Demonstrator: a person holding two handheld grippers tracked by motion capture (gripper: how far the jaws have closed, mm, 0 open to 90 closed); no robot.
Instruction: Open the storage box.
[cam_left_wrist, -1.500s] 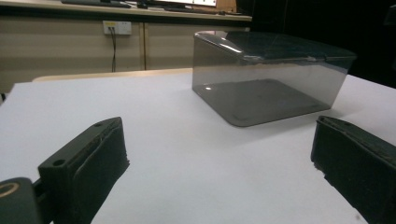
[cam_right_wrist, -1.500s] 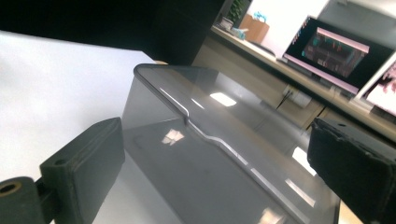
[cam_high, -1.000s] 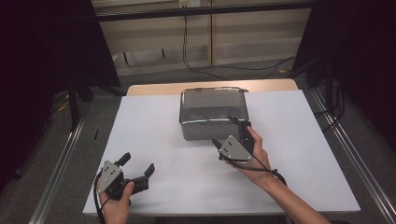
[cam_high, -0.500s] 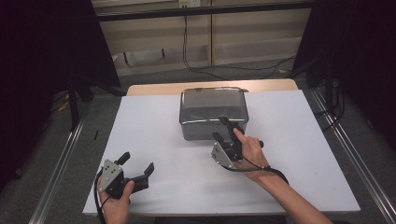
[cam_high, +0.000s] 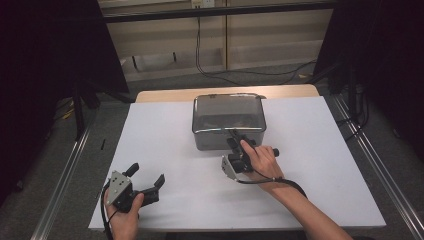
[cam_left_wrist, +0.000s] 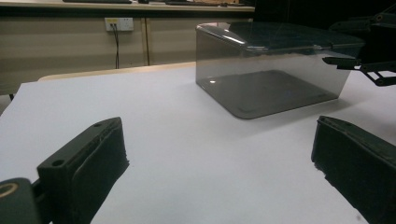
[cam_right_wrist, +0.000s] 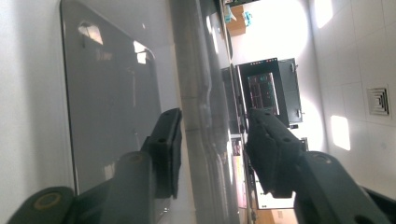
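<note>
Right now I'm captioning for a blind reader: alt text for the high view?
A person's right gripper meets the near rim of a smoky clear plastic box on a white table, jaws open; the left gripper rests open near the table's front-left corner.

A table (cam_high: 320, 175) carries 1 lidded box (cam_high: 228, 120) at its far middle. The right gripper (cam_high: 239, 145) sits at the box's near edge, its 2 jaws straddling the lid's rim. The left gripper (cam_high: 147, 182) rests near the table's near left corner, well apart from the box, jaws spread and pointing toward it.
</note>
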